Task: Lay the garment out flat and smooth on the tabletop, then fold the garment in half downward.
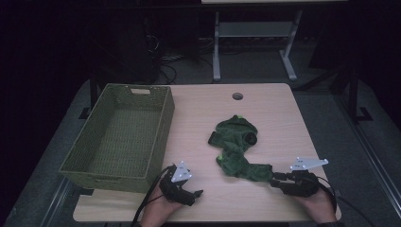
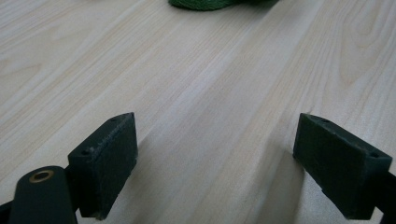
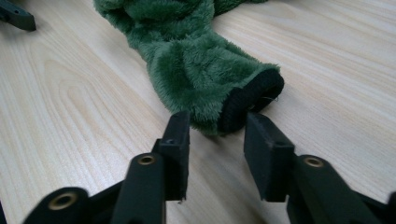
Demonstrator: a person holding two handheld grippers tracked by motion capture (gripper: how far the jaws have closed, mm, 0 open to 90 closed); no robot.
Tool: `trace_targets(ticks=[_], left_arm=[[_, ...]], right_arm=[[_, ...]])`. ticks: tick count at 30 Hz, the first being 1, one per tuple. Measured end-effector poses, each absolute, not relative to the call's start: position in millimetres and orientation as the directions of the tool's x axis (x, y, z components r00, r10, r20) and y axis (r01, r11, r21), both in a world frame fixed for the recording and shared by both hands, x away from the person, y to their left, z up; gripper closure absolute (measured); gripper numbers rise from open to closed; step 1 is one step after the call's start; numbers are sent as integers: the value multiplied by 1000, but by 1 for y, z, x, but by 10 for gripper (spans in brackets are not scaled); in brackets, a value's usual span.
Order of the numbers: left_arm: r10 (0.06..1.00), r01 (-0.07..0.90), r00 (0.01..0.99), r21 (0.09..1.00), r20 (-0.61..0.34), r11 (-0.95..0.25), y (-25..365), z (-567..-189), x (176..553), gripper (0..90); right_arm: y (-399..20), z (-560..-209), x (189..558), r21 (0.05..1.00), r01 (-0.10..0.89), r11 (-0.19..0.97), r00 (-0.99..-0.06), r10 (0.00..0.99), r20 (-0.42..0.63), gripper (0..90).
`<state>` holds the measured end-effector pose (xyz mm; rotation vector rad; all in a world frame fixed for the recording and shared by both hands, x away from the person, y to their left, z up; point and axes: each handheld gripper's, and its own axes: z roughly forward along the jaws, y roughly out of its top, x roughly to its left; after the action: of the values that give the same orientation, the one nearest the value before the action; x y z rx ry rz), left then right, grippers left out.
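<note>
The right gripper (image 3: 217, 135) has its fingers seemingly clenched on the black-lined cuff of a fuzzy green plush garment (image 3: 187, 56) on the pale woodgrain surface (image 3: 70, 102), while the left gripper (image 2: 215, 163) is released.
</note>
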<state>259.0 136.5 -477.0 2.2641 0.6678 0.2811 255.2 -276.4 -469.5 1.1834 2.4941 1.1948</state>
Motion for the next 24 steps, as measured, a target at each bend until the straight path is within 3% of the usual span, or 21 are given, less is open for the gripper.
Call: trace_targets(ticks=[3,5,8,24], left_arm=[[542,378,841,716,1,-587,137,-477,259,129],[541,377,841,717,0,-587,136,-477,259,129],[541,378,841,717,0,-586,136,-477,259,129],[541,379,841,717,-3,-585,136,-477,259,129]], right_arm=[[-276,-470,258,704,599,382,-687,696,207,679],[-276,-471,260,700,603,381,-685,698,210,789],[-276,-470,261,695,610,381,-684,696,219,845],[-275,-447,261,773,513,372,-732,661,168,856]])
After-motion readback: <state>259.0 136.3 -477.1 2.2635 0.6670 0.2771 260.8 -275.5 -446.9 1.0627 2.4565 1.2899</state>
